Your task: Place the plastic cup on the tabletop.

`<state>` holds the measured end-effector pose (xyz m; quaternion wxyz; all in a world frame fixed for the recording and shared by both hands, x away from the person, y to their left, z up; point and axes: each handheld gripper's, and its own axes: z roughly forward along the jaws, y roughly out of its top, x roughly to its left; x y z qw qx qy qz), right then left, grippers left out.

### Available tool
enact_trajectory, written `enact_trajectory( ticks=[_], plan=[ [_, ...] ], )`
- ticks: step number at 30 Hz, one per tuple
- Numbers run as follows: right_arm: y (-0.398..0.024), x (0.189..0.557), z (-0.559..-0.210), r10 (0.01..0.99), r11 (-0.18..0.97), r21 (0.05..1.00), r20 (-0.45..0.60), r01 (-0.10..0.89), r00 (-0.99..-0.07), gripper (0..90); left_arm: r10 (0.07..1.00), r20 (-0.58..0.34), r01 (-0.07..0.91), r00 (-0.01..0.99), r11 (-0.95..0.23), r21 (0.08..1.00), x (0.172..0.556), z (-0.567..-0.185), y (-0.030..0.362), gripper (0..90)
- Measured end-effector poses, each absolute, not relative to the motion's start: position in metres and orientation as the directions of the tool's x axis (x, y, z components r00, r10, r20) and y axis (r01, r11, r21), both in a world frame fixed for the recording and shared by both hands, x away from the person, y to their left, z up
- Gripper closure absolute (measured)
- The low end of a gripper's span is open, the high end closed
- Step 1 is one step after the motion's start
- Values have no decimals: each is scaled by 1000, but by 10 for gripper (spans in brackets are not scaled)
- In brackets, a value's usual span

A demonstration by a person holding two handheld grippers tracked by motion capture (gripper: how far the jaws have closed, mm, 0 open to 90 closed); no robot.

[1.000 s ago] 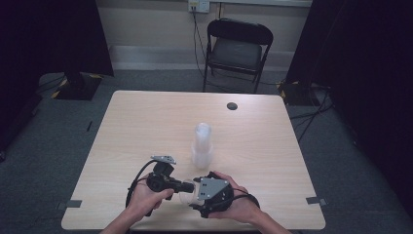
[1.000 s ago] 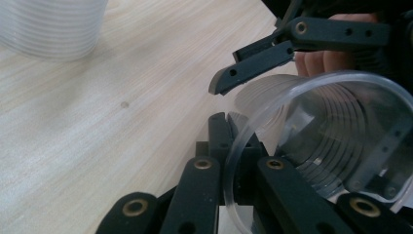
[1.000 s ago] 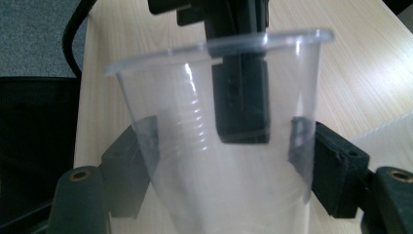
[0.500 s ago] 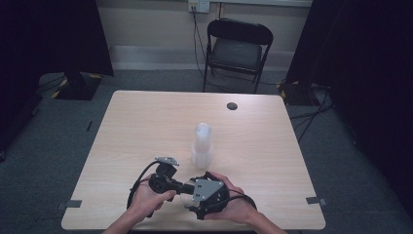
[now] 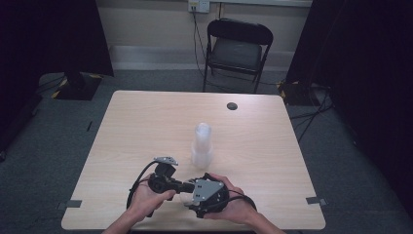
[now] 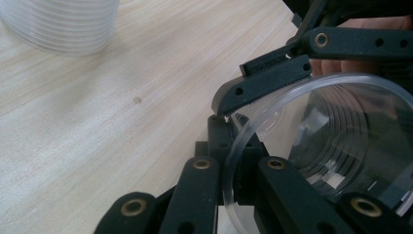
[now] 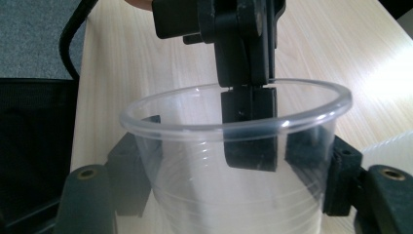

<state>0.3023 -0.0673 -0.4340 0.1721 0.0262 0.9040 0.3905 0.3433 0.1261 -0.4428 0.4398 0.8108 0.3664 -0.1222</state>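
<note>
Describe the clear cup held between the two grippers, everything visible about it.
The clear cup looks like thin transparent plastic, with a rolled rim and faint rings around its wall. It is empty. The left gripper pinches its rim, one jaw inside and one outside. The right gripper has a jaw on each side of its wall; its jaws have just been closing. It is held at the table's near edge, short of the stack of cups.

left tongs (image 5: 181, 185): pinched shut on the cup rim (image 6: 234, 146), pointing toward 3 o'clock | right tongs (image 5: 191, 194): jaws just been closing, either side of the cup wall, pointing toward 9 o'clock | both forearms enter from 6 o'clock, hands close together
</note>
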Motion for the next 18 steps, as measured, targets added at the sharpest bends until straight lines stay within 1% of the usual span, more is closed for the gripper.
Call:
enact_trajectory(
  ticks=[4,9,18],
  plan=[
    [-69,303,-433,191,682,726,-287,-83,-939,313,485,-515,694,706,-331,639,343,-442,126,879],
    [-73,305,-432,215,670,739,-274,-63,-937,319,483,-507,681,713,-306,666,344,-441,128,807],
    [-78,307,-433,232,671,740,-265,-43,-936,322,477,-497,660,725,-275,699,341,-439,137,741]
  ],
)
